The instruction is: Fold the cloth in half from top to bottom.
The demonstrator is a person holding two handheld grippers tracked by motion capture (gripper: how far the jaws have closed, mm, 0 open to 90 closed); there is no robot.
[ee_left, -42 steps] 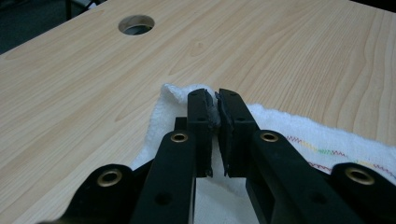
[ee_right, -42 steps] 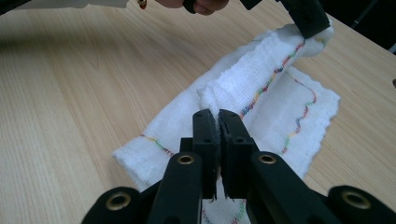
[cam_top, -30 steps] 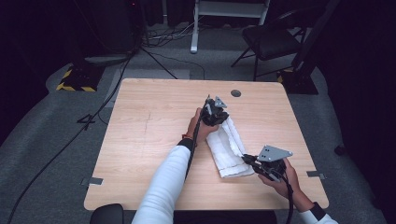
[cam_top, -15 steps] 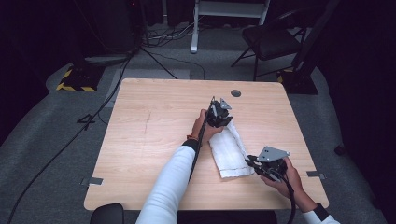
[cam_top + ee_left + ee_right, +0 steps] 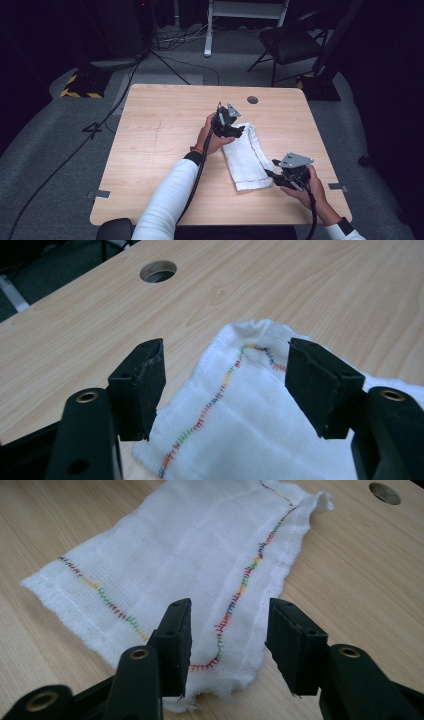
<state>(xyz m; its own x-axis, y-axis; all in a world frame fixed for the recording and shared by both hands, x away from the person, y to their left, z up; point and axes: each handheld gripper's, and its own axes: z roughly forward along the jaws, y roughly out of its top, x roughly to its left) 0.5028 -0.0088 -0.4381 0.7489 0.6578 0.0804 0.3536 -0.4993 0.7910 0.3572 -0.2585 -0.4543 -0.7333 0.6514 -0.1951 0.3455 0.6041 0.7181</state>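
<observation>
A folded white cloth [image 5: 246, 155] with rainbow stitching lies flat on the wooden table [image 5: 160, 145], right of centre. My left gripper [image 5: 242, 131] hovers at the cloth's far corner [image 5: 260, 335]; its jaws have just been opening and stand apart above the cloth, pressing on nothing. My right gripper [image 5: 270, 176] is at the cloth's near corner [image 5: 220, 680]; its jaws have just been opening too and straddle the stitched edge without touching it. The stitched hem [image 5: 245, 585] runs the length of the cloth away from the right gripper.
A round cable hole [image 5: 252, 100] sits near the table's far edge, also seen close to the left gripper as a hole [image 5: 158, 271]. Beyond the table stand a dark chair [image 5: 295, 40] and a white stand [image 5: 245, 15], with cables on the grey floor.
Both grippers have let go of the cloth, their jaws now apart. The left gripper has lifted slightly off the far corner, and the cloth lies flatter on the table.
</observation>
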